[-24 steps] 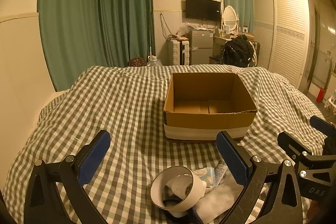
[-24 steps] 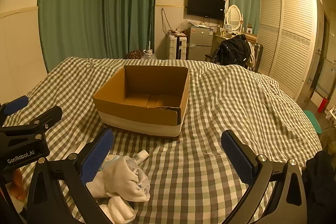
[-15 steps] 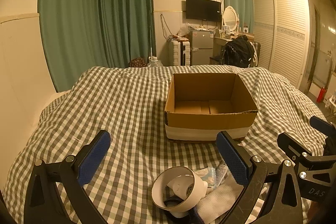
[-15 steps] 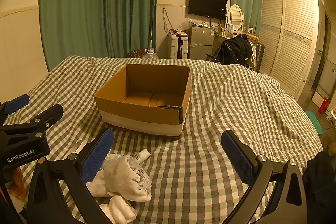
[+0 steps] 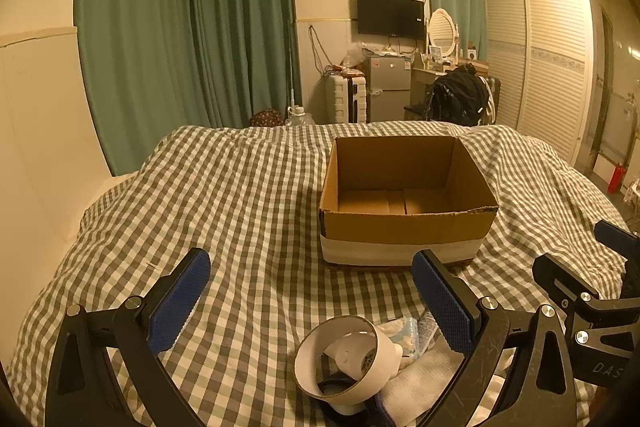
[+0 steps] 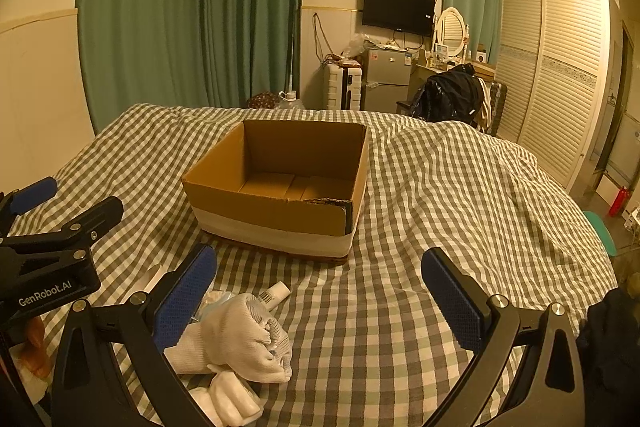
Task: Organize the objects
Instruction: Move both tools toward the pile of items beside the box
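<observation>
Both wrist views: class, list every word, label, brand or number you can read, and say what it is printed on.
"GenRobot.AI": on the left gripper body, in the right wrist view.
"DAS", cut off by the frame edge: on the right gripper body, in the left wrist view.
Barcode and print on the tube: too small to read.
Stickers on the fridge: blurred, unreadable.
TV logo: too small to read.

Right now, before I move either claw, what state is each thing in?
Cardboard box: open-topped, empty, upright on the bed.
Tape roll: tilted on its side, resting on the pile.
White glove: crumpled, loose.
Small tube: lying flat.
Left claw: open, holding nothing.
Right claw: open, holding nothing.
</observation>
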`<state>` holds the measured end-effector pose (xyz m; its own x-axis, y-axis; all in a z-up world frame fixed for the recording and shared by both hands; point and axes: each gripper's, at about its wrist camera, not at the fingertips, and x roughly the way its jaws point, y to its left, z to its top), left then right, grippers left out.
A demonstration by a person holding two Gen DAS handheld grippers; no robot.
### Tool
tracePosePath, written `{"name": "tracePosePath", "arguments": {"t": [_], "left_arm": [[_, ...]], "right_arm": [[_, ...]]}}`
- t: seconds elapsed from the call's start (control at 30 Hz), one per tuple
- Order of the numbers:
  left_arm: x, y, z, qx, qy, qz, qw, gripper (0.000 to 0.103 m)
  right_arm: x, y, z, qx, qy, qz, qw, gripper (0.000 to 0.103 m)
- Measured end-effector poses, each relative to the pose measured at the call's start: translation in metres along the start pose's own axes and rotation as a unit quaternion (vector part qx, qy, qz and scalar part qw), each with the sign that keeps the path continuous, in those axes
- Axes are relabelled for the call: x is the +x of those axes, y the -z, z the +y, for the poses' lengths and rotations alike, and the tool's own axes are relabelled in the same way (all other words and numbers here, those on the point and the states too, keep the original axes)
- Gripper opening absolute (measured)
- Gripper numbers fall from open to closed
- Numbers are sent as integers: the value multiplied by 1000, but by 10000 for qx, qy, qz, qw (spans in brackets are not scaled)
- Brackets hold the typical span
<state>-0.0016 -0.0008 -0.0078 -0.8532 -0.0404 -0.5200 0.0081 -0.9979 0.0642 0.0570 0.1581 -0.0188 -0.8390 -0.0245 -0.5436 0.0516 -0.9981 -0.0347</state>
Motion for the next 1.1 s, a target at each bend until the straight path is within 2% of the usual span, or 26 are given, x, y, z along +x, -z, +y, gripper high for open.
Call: {"name": "tracePosePath", "arguments": {"t": [0.23,0.47,0.7,0.93,1.1], "left_arm": [[4,1,-1,108,-167,47,9998,103],[5,2,0,77,-114,38,9999,103],[6,4,-1,52,40,72,10000,103],[2,7,1,-3,154,137,9998,103],[9,20,0,103,262,401,9988,103]], "right_arm": [[0,1,1,-7,-19,34,10000,103],[2,4,1,-9,-30,55,10000,103],[-4,3,-1,70,-117,-126,9998,103],[-5,4,-7,123,-218,-38,9997,103],[4,10,-7,54,-357,254,9990,103]]}}
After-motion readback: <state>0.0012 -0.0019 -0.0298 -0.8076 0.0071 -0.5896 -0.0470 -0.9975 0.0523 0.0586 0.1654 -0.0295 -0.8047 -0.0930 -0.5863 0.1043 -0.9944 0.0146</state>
